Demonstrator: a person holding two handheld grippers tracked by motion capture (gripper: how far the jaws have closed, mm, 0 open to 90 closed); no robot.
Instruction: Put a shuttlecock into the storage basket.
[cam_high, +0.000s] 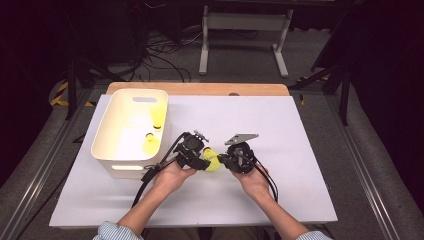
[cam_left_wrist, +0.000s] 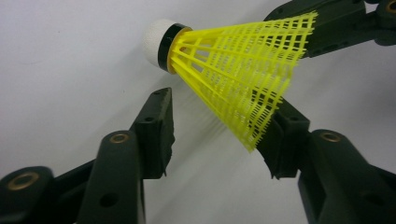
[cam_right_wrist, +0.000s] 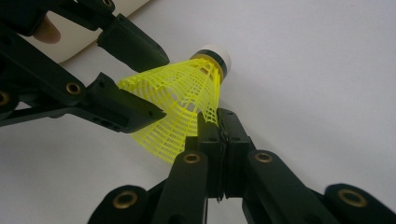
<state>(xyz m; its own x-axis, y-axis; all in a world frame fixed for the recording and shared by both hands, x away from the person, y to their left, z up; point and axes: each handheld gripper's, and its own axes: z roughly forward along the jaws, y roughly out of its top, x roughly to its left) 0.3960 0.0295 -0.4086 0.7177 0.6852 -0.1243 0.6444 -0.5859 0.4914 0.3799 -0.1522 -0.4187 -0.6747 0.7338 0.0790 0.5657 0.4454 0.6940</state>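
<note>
Shuttlecock (cam_high: 212, 162) hangs just above the near middle of the white table (cam_high: 300, 165), light and springy, its yellow mesh skirt easily crushed. Right gripper (cam_right_wrist: 217, 122) pinches the skirt's rim flat; left gripper (cam_left_wrist: 219, 135) stands apart around the skirt. Cork tip looks firmer. Far left, a smooth cream bin (cam_high: 107, 135) holds two more.

Lab or studio, dark room, floor cables (cam_high: 160, 60), metal stand (cam_high: 245, 40), white-topped table (cam_high: 300, 165)
</note>
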